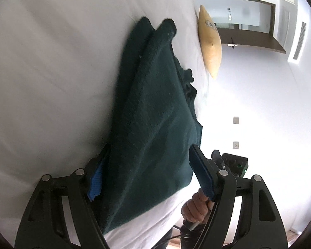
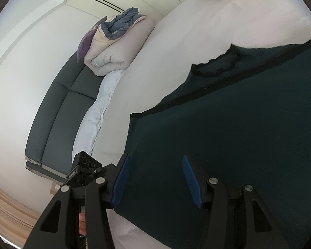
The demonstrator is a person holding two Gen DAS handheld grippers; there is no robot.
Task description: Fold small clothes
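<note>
- One bed [image 1: 41,66] with a white sheet fills most of both views and carries the clothing; its far edge runs out of frame.
- One dark grey sofa [image 2: 58,112] stands against the bed's far side in the right wrist view, with a rolled beige duvet [image 2: 116,51], a bluish cloth and a purple cushion [image 2: 86,43] piled at its end.
- One dark green garment [image 1: 151,112] lies on the sheet near the bed's edge, doubled over so two layers show at its far end; a frilled edge peeks out at one side, and its full outline is cut off in the right wrist view.
- One yellow pillow [image 1: 210,43] rests on the bed beyond the garment, apart from it.
- The left tool [image 1: 149,174] is spread wide, one blue pad partly hidden behind the garment's edge, the other above the cloth.
- The right tool [image 2: 155,180] is also spread apart, both pads over the garment, gripping nothing.
- A bare hand [image 1: 197,209] shows below, holding the other tool's handle.
</note>
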